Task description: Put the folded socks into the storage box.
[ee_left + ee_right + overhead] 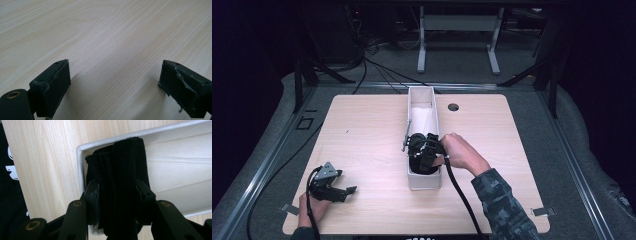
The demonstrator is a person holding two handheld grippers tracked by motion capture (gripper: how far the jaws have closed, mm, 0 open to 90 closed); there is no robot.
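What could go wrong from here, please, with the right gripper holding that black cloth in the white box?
The right gripper is shut on the black cloth at the near end of the narrow white box; pulling sideways might drag or tip the box. The left gripper sits open and apart, so nothing steadies it.

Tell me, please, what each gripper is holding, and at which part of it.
The right gripper is shut on a black fabric bundle, around its middle, at the white box's near end. The left gripper holds nothing.
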